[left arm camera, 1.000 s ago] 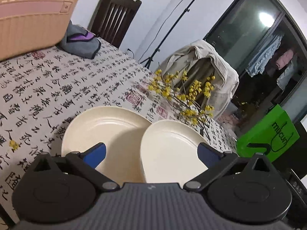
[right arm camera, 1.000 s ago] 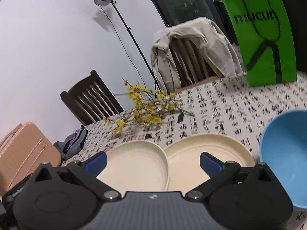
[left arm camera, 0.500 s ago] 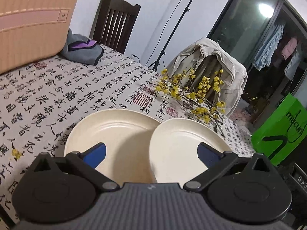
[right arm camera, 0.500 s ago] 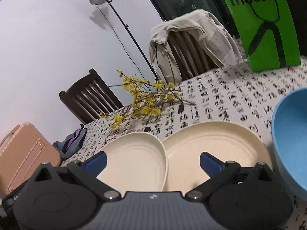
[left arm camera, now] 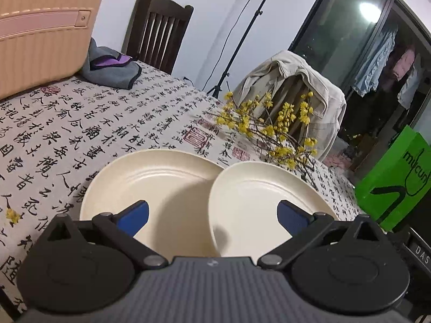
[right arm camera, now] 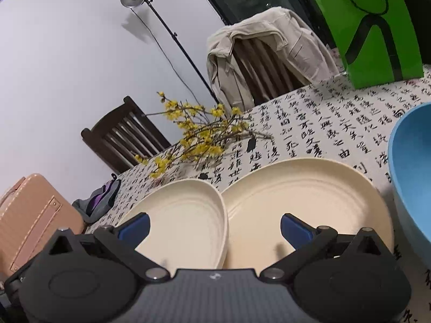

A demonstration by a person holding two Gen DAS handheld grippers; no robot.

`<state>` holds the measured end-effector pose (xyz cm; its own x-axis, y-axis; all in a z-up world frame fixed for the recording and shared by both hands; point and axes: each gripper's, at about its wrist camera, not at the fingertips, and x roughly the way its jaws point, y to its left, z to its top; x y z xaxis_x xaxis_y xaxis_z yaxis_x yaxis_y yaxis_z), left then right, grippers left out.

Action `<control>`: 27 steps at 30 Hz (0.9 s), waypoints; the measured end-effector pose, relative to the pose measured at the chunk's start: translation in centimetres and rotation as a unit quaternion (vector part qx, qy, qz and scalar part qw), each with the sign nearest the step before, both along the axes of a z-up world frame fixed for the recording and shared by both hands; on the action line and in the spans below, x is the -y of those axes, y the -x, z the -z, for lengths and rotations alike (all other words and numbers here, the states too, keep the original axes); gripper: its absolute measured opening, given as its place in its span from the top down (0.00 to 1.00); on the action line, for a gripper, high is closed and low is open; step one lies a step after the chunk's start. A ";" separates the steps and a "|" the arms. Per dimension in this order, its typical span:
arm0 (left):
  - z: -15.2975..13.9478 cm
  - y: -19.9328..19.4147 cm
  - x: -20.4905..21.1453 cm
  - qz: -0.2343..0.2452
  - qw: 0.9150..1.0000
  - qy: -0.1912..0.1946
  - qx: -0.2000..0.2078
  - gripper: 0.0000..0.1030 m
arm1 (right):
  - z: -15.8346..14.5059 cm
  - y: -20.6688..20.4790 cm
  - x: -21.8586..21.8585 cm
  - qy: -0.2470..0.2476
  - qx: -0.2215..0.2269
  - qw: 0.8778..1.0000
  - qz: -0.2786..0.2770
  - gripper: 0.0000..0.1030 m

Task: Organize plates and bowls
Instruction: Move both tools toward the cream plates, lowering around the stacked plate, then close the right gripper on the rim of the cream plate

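Two cream plates lie side by side on the calligraphy-print tablecloth, their rims meeting. In the left wrist view the left plate [left arm camera: 150, 185] and right plate [left arm camera: 258, 202] sit just beyond my left gripper [left arm camera: 212, 215], which is open and holds nothing, its blue pads hovering one over each plate. In the right wrist view the same pair appears as left plate [right arm camera: 186, 212] and right plate [right arm camera: 307, 196]. My right gripper [right arm camera: 214, 227] is open and empty above their near edges. A blue bowl [right arm camera: 412, 177] stands at the right, touching nothing I hold.
Yellow flowering branches [left arm camera: 272, 132] lie behind the plates. A pink suitcase [left arm camera: 43, 29] and a grey-purple pouch [left arm camera: 110, 67] sit at the far left. A green bag [right arm camera: 369, 24] stands at the back right. Two chairs, one draped with a jacket [right arm camera: 266, 53], border the table.
Both views have crept closer to the plates. In the right wrist view the blue bowl has slid toward the right edge. Both grippers stayed open and empty.
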<state>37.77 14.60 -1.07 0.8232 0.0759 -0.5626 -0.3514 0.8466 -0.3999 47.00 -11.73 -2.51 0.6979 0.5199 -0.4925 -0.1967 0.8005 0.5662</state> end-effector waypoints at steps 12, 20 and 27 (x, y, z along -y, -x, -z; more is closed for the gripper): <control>0.9 -0.6 0.0 0.012 1.000 0.016 -0.019 0.00 | 0.7 -0.1 -0.7 0.031 -0.009 0.999 -0.004 0.11; 1.2 -0.6 0.1 0.009 0.999 0.021 -0.023 0.00 | 0.9 -0.2 -1.0 0.029 -0.008 0.999 -0.011 0.31; 1.5 -0.9 0.0 0.003 0.999 0.019 -0.028 0.00 | 1.1 -0.2 -1.2 0.027 -0.011 0.999 -0.018 0.51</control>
<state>38.67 14.63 -2.56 0.7904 0.0486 -0.6106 -0.3693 0.8332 -0.4117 47.21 -10.51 -3.60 0.6682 0.5167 -0.5354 -0.2139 0.8226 0.5269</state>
